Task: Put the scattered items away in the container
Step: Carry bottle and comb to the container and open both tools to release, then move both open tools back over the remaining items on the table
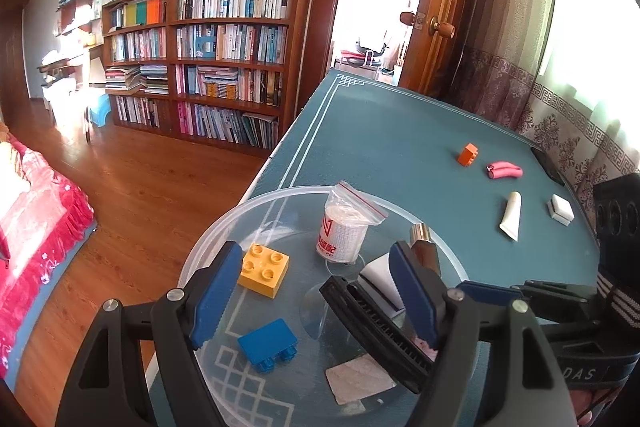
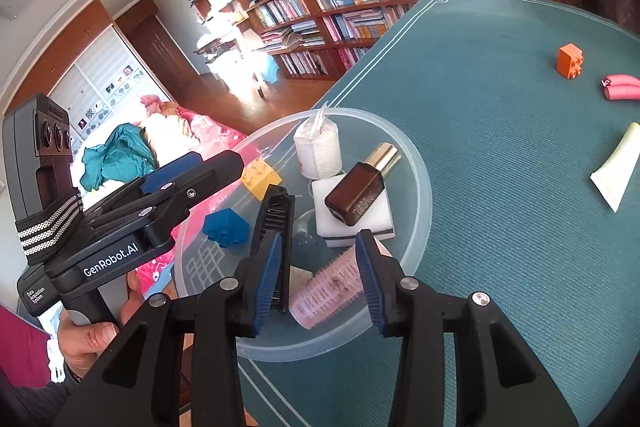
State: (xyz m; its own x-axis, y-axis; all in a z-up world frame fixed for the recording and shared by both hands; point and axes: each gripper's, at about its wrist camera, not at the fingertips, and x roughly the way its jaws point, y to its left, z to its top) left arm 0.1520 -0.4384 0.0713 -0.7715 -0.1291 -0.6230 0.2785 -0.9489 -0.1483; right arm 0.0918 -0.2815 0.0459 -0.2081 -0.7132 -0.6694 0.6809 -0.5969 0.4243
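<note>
The left tool (image 1: 316, 299) hangs over the clear round container (image 1: 224, 227) with its fingers spread and nothing between them; a hand (image 2: 86, 341) grips its handle. The right tool (image 2: 320, 279) is also spread, one finger on each side of the pink hair roller (image 2: 326, 293), which lies inside the container near the rim; whether the pads touch it I cannot tell.

The green tabletop (image 2: 500, 187) carries the container near its edge, and past that edge are the wooden floor (image 1: 140, 187), a bookshelf (image 1: 208, 59) and a bed (image 1: 36, 223).

Ahead of the left tool, inside the container, are a bagged roll (image 1: 346, 227), a yellow brick (image 1: 264, 269), a blue brick (image 1: 268, 343) and a black comb (image 1: 372, 319). Far ahead to the right, on the open tabletop, lie a white tube (image 1: 511, 215), a pink clip (image 1: 504, 170), an orange brick (image 1: 468, 154) and a small white box (image 1: 561, 209), well apart from the container.
</note>
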